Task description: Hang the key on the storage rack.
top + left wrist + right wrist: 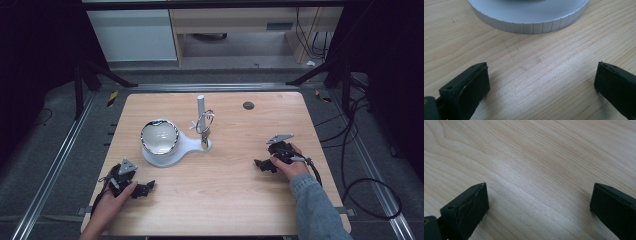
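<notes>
Grippers both down low at the near side of the wooden table (240, 200), one in each hand, neither holding anything. Left gripper (145, 188) sits at the near-left corner, gripped by the left hand (114, 197), jaws pointing right/forward toward the white stand base (186, 146). In the left gripper view its jaws stand wide apart w/ bare wood between them, and the ribbed rim of the round white base (531, 26) lies just ahead — near, not touching.

Right gripper (261, 164) is at mid-right, held by the right hand (290, 166) w/ a grey-blue sleeve (315, 207) behind it; jaws point left toward the table centre. Right gripper view: jaws spread wide, plain wood grain between and ahead. It is well apart from the stand.

Stand is left of table centre: wide round part of the base carries a shiny metal bowl (159, 136), upright, opening facing up. Narrower arm of the base runs right to a white post (200, 107), upright. Something metallic, wire-like, hangs at the post (205, 122) — too small to tell what it is. Small dark round disc (248, 105) sits in the tabletop toward the far edge, right of the post.
</notes>
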`<state>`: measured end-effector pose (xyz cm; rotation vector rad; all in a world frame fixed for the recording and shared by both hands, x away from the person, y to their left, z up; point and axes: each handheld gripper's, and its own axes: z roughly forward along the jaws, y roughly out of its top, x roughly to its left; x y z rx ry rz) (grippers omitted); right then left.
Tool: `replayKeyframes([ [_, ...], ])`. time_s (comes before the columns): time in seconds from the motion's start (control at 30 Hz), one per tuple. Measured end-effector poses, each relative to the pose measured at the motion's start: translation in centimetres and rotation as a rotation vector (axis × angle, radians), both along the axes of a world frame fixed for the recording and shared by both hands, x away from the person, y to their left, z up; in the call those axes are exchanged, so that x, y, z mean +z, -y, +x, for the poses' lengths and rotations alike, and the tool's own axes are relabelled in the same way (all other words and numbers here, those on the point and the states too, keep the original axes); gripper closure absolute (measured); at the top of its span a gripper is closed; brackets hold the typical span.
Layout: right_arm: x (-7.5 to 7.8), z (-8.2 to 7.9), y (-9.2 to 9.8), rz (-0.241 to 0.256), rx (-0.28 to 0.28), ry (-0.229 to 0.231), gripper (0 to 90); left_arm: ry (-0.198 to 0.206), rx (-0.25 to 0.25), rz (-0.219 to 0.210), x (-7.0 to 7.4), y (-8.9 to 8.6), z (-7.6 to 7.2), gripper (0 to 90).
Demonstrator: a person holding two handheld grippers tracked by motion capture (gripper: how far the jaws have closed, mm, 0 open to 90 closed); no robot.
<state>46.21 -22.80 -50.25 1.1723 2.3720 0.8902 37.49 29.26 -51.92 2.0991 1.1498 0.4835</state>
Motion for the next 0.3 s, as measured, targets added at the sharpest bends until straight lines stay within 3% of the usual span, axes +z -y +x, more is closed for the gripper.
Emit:
replayKeyframes([
  [0.1, -0.48, -0.36, 0.22, 0.033, -0.015, 0.045, 0.5, 0.0, 0.001, 0.0, 0.0, 0.01, 0.0, 0.0],
  [0.3, -0.49, -0.4, 0.28, 0.033, -0.023, 0.043, 0.3, 0.001, 0.001, 0.0, -0.01, 0.01, -0.01, 0.0],
])
